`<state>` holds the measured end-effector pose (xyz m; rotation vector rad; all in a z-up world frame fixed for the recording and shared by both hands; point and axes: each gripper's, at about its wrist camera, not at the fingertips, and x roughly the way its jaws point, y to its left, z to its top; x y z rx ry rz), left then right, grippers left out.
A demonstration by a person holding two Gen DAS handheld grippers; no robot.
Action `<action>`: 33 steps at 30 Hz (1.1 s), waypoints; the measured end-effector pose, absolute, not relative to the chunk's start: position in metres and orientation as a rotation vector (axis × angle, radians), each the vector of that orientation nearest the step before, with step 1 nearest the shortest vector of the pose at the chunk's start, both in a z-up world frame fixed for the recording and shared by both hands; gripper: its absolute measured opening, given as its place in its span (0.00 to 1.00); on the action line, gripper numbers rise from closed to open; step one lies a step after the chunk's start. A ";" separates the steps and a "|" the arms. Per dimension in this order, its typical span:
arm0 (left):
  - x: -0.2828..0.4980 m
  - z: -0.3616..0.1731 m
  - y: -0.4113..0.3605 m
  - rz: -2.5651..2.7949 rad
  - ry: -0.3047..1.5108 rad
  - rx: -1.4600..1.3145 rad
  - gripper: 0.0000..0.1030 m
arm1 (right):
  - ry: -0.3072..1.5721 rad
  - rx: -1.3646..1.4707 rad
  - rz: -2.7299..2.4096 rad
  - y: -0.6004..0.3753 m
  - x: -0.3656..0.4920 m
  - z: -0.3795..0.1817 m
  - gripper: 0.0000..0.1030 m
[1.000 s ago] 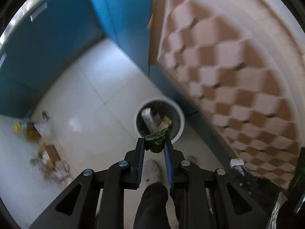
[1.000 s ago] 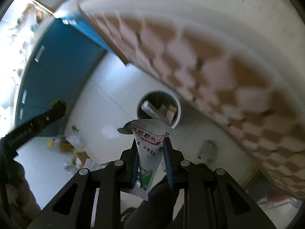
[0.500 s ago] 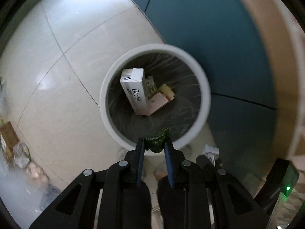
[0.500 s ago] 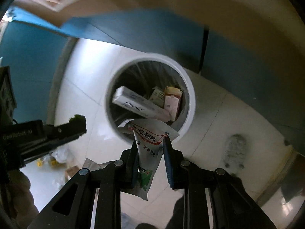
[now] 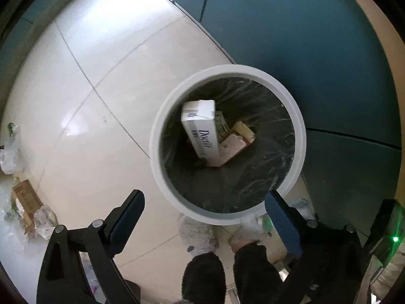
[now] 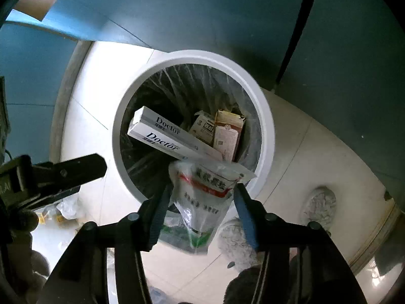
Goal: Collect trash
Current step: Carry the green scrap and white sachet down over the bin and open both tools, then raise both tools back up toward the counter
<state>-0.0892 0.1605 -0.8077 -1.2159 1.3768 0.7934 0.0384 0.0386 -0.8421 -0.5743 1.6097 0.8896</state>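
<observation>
My fisheye views bend hard at dark rims, daylight glares off the floor [image 5: 83, 116], bin [image 6: 265, 116] interior dim, packet [image 6: 202, 197] perhaps motion-blurred.

Spread fingers [image 5: 131, 207] above lined bin [image 5: 162, 136]

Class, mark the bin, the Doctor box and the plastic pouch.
bin [image 5: 162, 136], left wrist view, left side of white rim
Doctor box [image 6: 164, 139], right wrist view, printed side
plastic pouch [image 6: 202, 202], right wrist view, clear middle

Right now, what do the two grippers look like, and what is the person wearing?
Both the left gripper and the right gripper are black angular frames with silver bolts, and their fingers carry blue pads. Dark fuzzy trouser legs and pale fluffy slippers show below.
</observation>
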 end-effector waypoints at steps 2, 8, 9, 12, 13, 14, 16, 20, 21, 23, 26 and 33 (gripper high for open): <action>-0.094 -0.797 0.160 0.829 1.365 -1.191 0.94 | 1.590 -0.579 0.886 0.038 0.037 -0.834 0.70; -0.115 -0.749 0.152 0.971 1.369 -1.038 0.94 | 1.544 -0.589 0.875 0.032 0.039 -0.801 0.99; -0.117 -0.742 0.152 0.983 1.368 -1.027 0.94 | 1.536 -0.595 0.872 0.031 0.039 -0.795 0.99; -0.128 -0.717 0.144 1.008 1.376 -1.008 0.94 | 1.510 -0.619 0.865 0.028 0.039 -0.771 0.99; -0.131 -0.709 0.141 1.014 1.381 -1.001 0.94 | 1.498 -0.632 0.865 0.027 0.038 -0.761 0.99; -0.134 -0.698 0.136 1.020 1.387 -0.995 0.94 | 1.493 -0.637 0.864 0.026 0.038 -0.754 0.99; -0.137 -0.680 0.127 1.021 1.394 -0.993 0.94 | 1.481 -0.663 0.858 0.023 0.036 -0.732 1.00; -0.140 -0.638 0.112 1.011 1.401 -0.987 0.94 | 1.464 -0.726 0.835 0.016 0.034 -0.684 1.00; -0.139 -0.626 0.109 1.011 1.399 -0.984 0.94 | 1.459 -0.738 0.836 0.014 0.034 -0.668 1.00; -0.138 -0.594 0.103 1.009 1.385 -0.963 0.94 | 1.439 -0.762 0.846 0.011 0.033 -0.636 0.99; -0.135 -0.551 0.094 1.002 1.361 -0.927 0.94 | 1.401 -0.778 0.877 0.004 0.034 -0.585 0.99; -0.131 -0.460 0.077 1.006 1.297 -0.887 0.94 | 1.320 -0.773 0.954 -0.007 0.034 -0.460 0.99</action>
